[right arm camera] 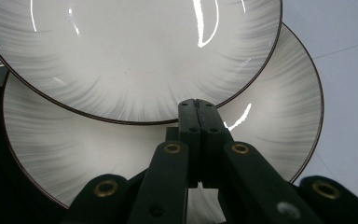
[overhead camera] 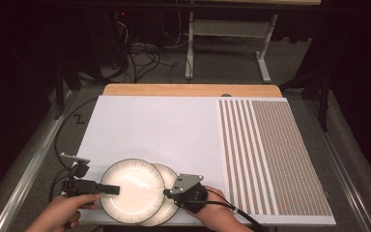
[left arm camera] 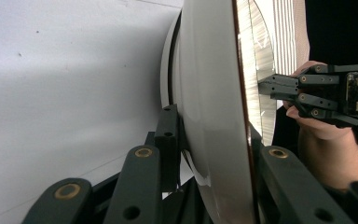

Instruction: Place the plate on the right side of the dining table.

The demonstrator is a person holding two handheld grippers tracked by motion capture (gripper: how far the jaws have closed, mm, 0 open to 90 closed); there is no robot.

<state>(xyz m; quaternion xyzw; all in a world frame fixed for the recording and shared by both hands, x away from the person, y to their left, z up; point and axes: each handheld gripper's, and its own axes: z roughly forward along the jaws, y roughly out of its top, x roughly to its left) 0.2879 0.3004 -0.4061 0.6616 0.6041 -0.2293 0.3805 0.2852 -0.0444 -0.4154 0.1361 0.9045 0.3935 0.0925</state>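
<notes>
Two white plates with grey streaks and a dark rim overlap at the table's near edge. The upper plate (overhead camera: 133,188) lies partly on the lower plate (overhead camera: 168,174). My left gripper (overhead camera: 115,190) comes in from the left and is shut on the upper plate's left rim. In the left gripper view the plate (left arm camera: 209,93) stands edge-on between the two jaws of that gripper (left arm camera: 214,135). My right gripper (overhead camera: 165,192) is shut with nothing between its jaws. Its tips (right arm camera: 198,105) meet the upper plate's (right arm camera: 130,56) rim, above the lower plate (right arm camera: 270,121). The right gripper (left arm camera: 265,86) also appears in the left gripper view.
A white sheet (overhead camera: 149,125) covers most of the table, with a striped and dotted mat (overhead camera: 270,154) on its right side. A wooden table edge (overhead camera: 188,90) runs along the back. Cables and a desk frame (overhead camera: 265,63) lie on the floor beyond.
</notes>
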